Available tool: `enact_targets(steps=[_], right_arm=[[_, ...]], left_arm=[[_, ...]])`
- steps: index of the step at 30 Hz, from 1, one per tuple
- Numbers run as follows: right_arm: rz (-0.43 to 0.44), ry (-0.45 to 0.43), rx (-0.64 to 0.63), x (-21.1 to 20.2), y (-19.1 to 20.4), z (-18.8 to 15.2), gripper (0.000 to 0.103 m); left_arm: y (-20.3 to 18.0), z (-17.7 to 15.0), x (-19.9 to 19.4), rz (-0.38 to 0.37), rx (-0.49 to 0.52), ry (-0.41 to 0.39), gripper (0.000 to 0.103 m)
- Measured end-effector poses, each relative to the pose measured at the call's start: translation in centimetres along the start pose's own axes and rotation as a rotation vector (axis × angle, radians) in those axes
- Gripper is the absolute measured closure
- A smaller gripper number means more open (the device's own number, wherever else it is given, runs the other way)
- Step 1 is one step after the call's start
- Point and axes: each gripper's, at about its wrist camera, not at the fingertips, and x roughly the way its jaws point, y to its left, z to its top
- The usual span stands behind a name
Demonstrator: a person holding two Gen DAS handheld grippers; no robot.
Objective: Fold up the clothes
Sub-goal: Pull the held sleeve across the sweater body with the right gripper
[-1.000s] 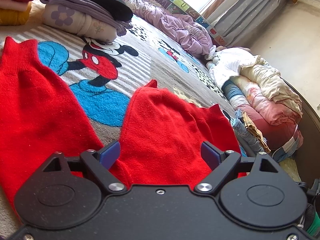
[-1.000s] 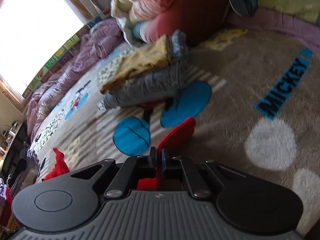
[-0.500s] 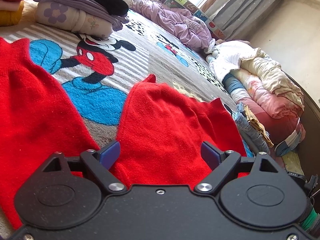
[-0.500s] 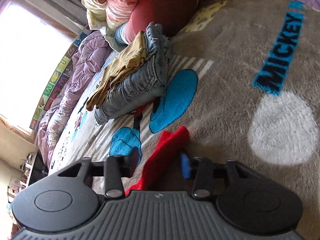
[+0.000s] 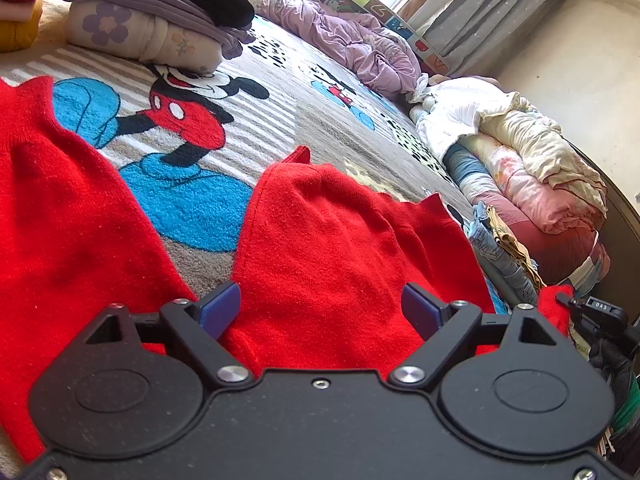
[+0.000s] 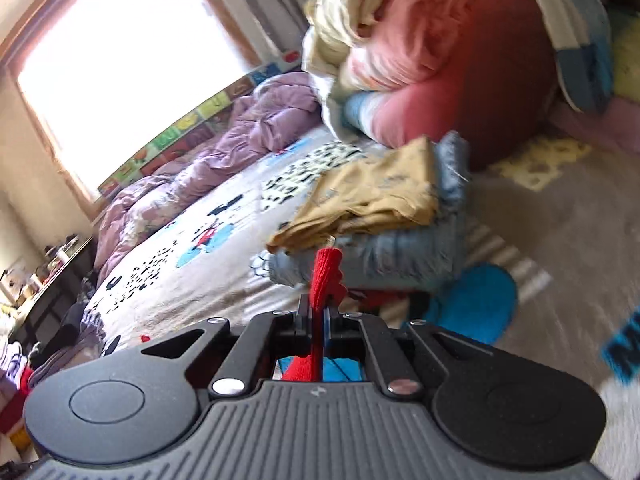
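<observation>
Spread over a cartoon-printed blanket (image 5: 280, 120), a red garment (image 5: 340, 248) is seen lying flat in the near part of the left wrist view. The left gripper (image 5: 320, 308) is held over it with jaws spread wide, nothing pinched. The right gripper (image 6: 316, 316) is pressed together on a red edge (image 6: 326, 276) of the garment. Folded jeans (image 6: 400, 256) lie just beyond, a purple quilt (image 5: 352, 44) far off.
</observation>
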Motion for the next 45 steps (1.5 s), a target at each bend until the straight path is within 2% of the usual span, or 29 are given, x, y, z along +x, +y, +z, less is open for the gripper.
enact_targets(steps=[4, 11, 15, 22, 25, 27, 31, 35, 42, 45], right_arm=[[-0.03, 0.02, -0.091, 0.9, 0.7, 0.2, 0.096], [-0.136, 0.089, -0.187, 3.3, -0.4, -1.9, 0.096], [-0.163, 0.112, -0.18, 4.3, -1.5, -2.7, 0.096], [-0.208, 0.11, -0.095, 5.3, -4.3, -3.8, 0.096], [-0.243, 0.098, -0.091, 5.3, -4.3, -3.7, 0.093], [-0.298, 0.09, -0.113, 5.3, -3.8, -3.3, 0.084], [-0.354, 0.04, -0.098, 3.8, -3.2, -2.5, 0.08], [-0.259, 0.017, -0.137, 1.1, -0.8, -3.1, 0.079], [0.018, 0.1, -0.219, -3.4, 6.4, -7.2, 0.079], [0.15, 0.16, -0.276, -5.4, 10.1, -10.4, 0.079]], left_arm=[[0.0, 0.0, 0.1, 0.0, 0.006, 0.004, 0.015], [0.0, 0.0, 0.5, 0.003, 0.017, 0.011, 0.015], [0.0, 0.1, 0.7, 0.002, 0.026, 0.015, 0.014], [0.0, 0.2, 1.0, -0.003, 0.04, 0.023, 0.013], [-0.1, 0.2, 1.0, -0.006, 0.043, 0.025, 0.013], [0.0, 0.3, 0.9, -0.008, 0.04, 0.024, 0.013], [0.0, 0.4, 0.6, -0.014, 0.032, 0.019, 0.013], [0.0, 0.5, 0.3, -0.024, 0.024, 0.009, 0.013], [-0.4, 0.2, -0.5, -0.032, 0.019, -0.006, 0.013], [-0.5, 0.1, -1.0, -0.031, 0.01, -0.017, 0.013]])
